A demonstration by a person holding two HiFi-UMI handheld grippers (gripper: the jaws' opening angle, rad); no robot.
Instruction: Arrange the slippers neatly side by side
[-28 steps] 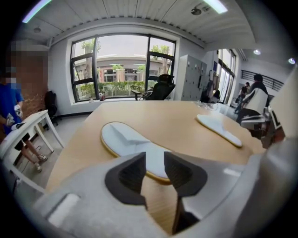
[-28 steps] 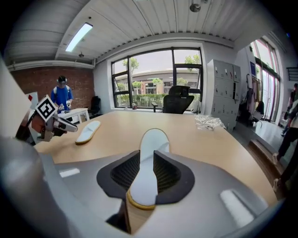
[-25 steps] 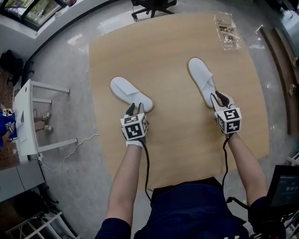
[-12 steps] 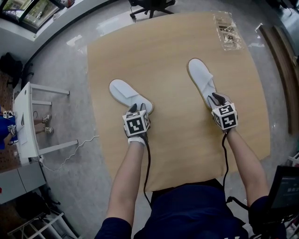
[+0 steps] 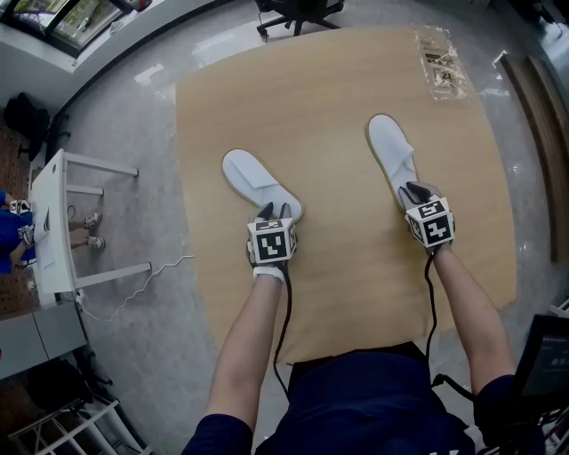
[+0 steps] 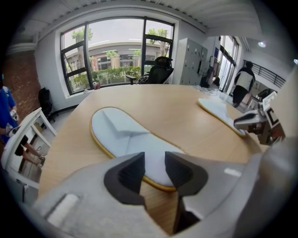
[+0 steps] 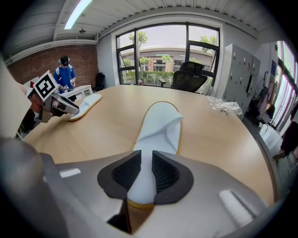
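Two white slippers with yellow-edged soles lie apart on the wooden table (image 5: 338,89). The left slipper (image 5: 258,182) (image 6: 125,139) points up and to the left. My left gripper (image 5: 274,211) (image 6: 154,169) is at its heel, open, with the heel showing in the gap between the pads. The right slipper (image 5: 391,155) (image 7: 160,125) lies nearly straight. My right gripper (image 5: 415,190) (image 7: 146,169) is shut on its heel, which is pinched narrow between the pads. The right gripper view also shows the left gripper (image 7: 56,104).
A clear plastic bag (image 5: 442,60) lies at the table's far right corner. An office chair (image 5: 298,11) stands beyond the far edge. A white rack (image 5: 53,222) and a cable (image 5: 142,280) are on the floor to the left.
My left gripper has moved forward and a little right, up to the left slipper's heel. The right gripper has stayed at the right slipper's heel. Neither slipper has moved on the table.
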